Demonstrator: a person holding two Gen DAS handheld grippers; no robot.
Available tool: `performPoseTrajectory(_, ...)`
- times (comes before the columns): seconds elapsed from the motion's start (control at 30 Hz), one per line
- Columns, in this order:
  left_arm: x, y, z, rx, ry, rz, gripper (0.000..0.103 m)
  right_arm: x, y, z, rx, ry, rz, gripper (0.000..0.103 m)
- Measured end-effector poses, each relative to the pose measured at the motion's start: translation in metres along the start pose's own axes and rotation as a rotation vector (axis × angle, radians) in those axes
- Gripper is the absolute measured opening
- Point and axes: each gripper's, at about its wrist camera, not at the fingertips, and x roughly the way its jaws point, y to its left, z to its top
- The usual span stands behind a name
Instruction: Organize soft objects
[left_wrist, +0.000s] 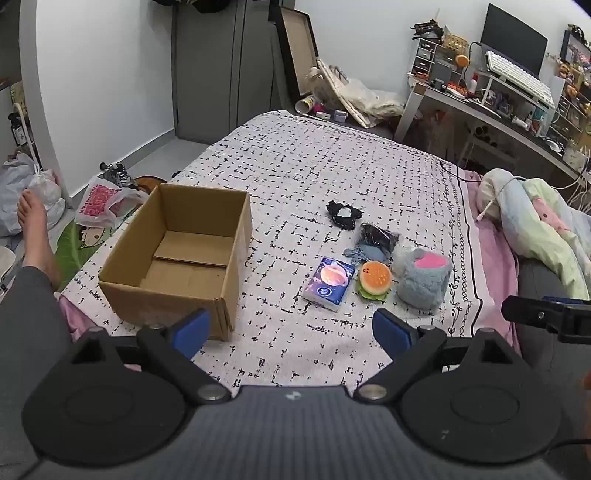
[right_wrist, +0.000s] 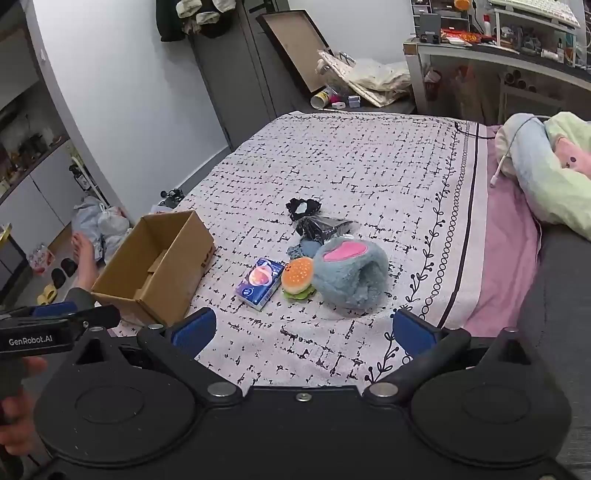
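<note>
An open, empty cardboard box (left_wrist: 177, 258) (right_wrist: 155, 269) stands on the bed's left side. To its right lie a blue tissue pack (left_wrist: 328, 282) (right_wrist: 260, 282), a burger plush (left_wrist: 373, 281) (right_wrist: 297, 277), a fluffy blue-grey plush with a pink patch (left_wrist: 423, 278) (right_wrist: 352, 273), a dark wrapped bundle (left_wrist: 376, 238) (right_wrist: 321, 226), a blue knitted piece (left_wrist: 360, 253) (right_wrist: 301, 249) and a small black item (left_wrist: 344, 214) (right_wrist: 303, 208). My left gripper (left_wrist: 288, 332) is open and empty, short of the box and tissue pack. My right gripper (right_wrist: 304, 328) is open and empty, just short of the plush.
The bed's patterned cover (left_wrist: 332, 158) stretches back. A rolled quilt (left_wrist: 535, 221) (right_wrist: 546, 166) lies at the right. A cluttered desk (left_wrist: 498, 96) stands at the back right. Bags (left_wrist: 103, 203) and the person's foot (left_wrist: 33, 229) are on the floor at the left.
</note>
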Motion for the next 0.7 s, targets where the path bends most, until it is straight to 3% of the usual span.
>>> performPoseTrajectory(0.37,-0.007,0.001,-0.004,-0.02,-0.044,-0.055,0.094,-0.007,0.008,-0.001,0.0,0.002,-0.041,0.103)
performPoseTrajectory(0.7,-0.01,-0.009,-0.004,0.014,-0.075,-0.012,0.093,-0.01,-0.002,-0.005,0.021,-0.014,-0.047,0.103)
